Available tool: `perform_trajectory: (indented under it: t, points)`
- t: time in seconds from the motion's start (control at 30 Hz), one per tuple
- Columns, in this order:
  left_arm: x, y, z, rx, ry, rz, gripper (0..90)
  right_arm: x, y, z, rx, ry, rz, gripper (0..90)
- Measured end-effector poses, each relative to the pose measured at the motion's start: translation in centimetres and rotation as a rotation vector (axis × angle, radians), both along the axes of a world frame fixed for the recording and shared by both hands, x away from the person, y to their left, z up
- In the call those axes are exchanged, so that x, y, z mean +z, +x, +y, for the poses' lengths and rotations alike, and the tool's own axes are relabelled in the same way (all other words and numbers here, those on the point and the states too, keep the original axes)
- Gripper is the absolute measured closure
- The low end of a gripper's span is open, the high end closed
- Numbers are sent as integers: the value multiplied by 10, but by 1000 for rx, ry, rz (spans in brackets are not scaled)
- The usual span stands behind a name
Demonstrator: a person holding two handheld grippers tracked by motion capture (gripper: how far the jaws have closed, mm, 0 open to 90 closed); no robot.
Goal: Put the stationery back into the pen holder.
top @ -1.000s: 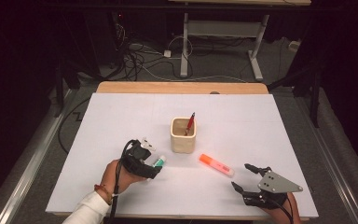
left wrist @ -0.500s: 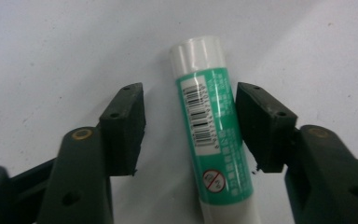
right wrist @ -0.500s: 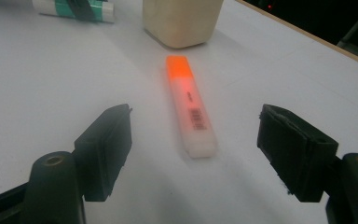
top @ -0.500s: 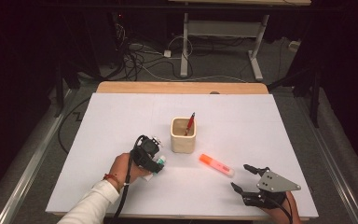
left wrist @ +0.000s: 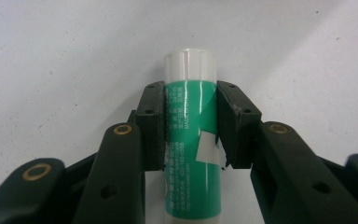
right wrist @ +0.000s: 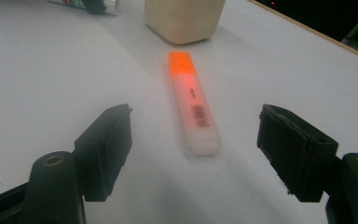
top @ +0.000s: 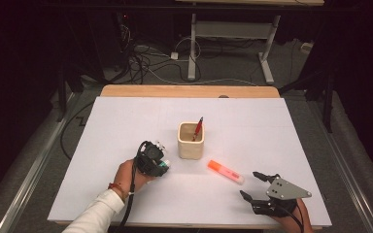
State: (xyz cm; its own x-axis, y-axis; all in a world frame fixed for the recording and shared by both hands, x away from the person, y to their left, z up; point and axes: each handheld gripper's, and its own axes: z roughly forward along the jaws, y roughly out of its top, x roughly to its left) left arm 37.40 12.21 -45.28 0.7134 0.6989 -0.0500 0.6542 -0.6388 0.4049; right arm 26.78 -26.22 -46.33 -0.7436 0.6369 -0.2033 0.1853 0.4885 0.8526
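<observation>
left tool (left wrist: 189, 126) clamped on green tube (left wrist: 192, 140) | right tool (right wrist: 196, 154) apart, highlighter (right wrist: 193, 105) between jaws

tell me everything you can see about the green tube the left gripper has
The green tube is a small cylinder, glossy like plastic, with a white cap at its far end and a green printed label carrying small white text and a white patch. The left gripper is shut on it, one black jaw pressed to each side of its body just below the cap. It points away along the jaws, over the white table. From the high view it sits left of the beige cup. Whether it rests on the table cannot be told.
</observation>
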Motion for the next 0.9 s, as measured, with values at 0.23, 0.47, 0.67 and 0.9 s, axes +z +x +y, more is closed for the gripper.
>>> perform_trajectory:
  t: [0.23, 0.47, 0.67, 0.9]
  points:
    - [1, -4, 0, -16, -2, -42, 633, 0, 0, 1, 1, -2, 1, 262]
    - [8, -9, 9, -14, -45, -121, 633, 1, 0, -2, -9, 2, -11, 262]
    - [15, -13, 19, -3, -98, -180, 634, 1, 0, -2, -18, 7, -18, 262]
    - [24, -19, 30, 1, -156, -260, 634, 0, 0, -2, -22, 7, -21, 262]
